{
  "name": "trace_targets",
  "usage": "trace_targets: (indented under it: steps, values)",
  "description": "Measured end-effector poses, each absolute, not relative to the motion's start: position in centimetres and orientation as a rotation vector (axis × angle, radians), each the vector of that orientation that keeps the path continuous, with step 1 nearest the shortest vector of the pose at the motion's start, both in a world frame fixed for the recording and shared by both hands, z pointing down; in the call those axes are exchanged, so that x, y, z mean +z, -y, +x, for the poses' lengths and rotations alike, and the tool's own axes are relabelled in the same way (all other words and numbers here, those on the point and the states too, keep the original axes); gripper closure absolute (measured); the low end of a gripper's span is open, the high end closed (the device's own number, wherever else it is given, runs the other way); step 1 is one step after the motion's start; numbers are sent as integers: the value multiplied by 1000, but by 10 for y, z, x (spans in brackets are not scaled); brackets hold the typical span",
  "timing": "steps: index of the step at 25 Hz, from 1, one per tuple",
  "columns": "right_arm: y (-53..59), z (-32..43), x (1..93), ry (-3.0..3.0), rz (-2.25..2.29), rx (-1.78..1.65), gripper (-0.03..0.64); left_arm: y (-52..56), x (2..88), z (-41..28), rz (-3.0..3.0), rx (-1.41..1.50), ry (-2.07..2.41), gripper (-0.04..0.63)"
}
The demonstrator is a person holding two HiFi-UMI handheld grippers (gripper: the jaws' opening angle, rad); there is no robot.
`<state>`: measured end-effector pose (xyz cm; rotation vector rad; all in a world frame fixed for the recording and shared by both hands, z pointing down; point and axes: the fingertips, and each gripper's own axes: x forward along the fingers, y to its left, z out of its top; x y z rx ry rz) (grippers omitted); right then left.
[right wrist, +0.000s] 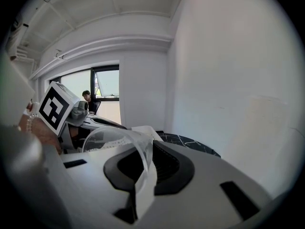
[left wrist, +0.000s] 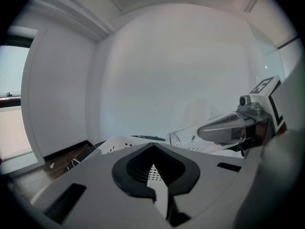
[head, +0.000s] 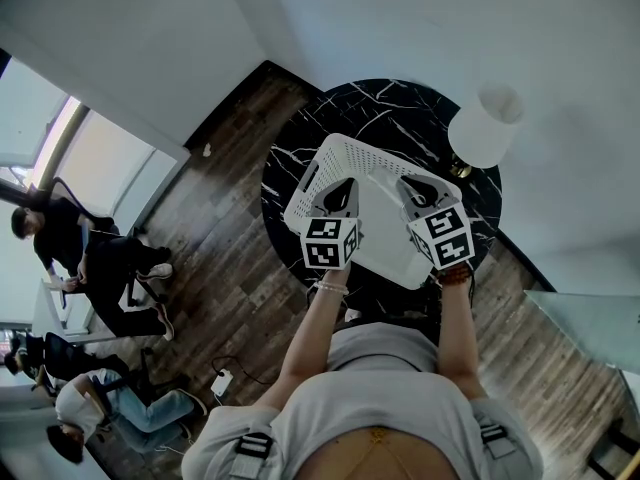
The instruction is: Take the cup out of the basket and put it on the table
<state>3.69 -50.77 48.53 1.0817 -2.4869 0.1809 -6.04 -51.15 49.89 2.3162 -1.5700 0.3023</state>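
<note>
Head view looks steeply down on a round black marble worktop (head: 400,103) with a white perforated basket (head: 345,153) on it and both tools reaching in over its near side. On the left, the left tool (head: 340,196) is closed on a strip of white perforated wall, which I judge to be the basket's own side, so it pins the basket. Further right, the clear plastic cup (right wrist: 141,151) is in the right tool (head: 418,198), whose jaws are clamped on the thin wall at its rim, one inside and one outside. The cup hangs tilted over the basket; whether its base has cleared the rim cannot be told. Beyond the right tool a lamp (head: 485,126) with a white shade stands at the worktop's far right edge.

The step in hand appears to be the lift out. Done well, the left tool holds the basket down while the right rises straight until the base clears the rim. The grip should be no tighter, since the wall looks easily crushed. Then carry it to bare marble away from the lamp and set the base flat before releasing.
</note>
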Motion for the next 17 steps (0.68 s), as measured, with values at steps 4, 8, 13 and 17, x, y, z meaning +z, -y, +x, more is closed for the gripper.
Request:
trace_targets:
  steps: [4, 8, 13, 17]
  values:
    - [509, 37, 486, 2487, 1080, 186, 588, 513, 499, -59, 2321, 306, 1566, 589]
    - [507, 38, 486, 2485, 1074, 186, 588, 512, 498, -58, 2324, 309, 1566, 589]
    - [507, 38, 488, 2484, 1066, 190, 588, 513, 498, -58, 2326, 310, 1563, 589]
    - [507, 38, 488, 2481, 1064, 190, 588, 513, 498, -58, 2327, 310, 1564, 589]
